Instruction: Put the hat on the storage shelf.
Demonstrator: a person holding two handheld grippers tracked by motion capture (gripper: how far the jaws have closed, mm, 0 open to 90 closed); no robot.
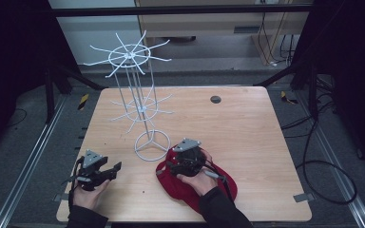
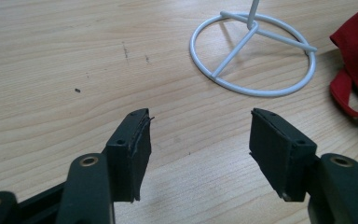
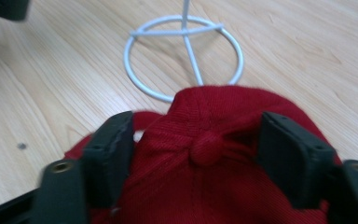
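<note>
- Red fabric cap [image 1: 190, 187] lying on the pale wooden surface [image 1: 247, 133], near the person's edge, just beside the round wire base [image 2: 254, 53] of the tall white wire rack with two tiers of spoke hooks [image 1: 132, 85].
- Right claw [image 3: 205, 154] lowered over the cap's crown, jaws standing wide on either side of the top button [image 3: 206, 148]; fabric between them, not yet pinched as far as can be seen.
- Left claw [image 2: 198, 149] wide open and empty, hovering low above bare wood, pointed toward the rack's base and well apart from the cap.
- Done so far, judging from the layout: approach to the cap, nothing more. Rack hooks all bare.
- Left to do, most likely: closing on the crown, lifting the cap clear, carrying it up to one of the hooks, hanging it there and letting go.
- Early stage overall: grasp just about to form.
</note>
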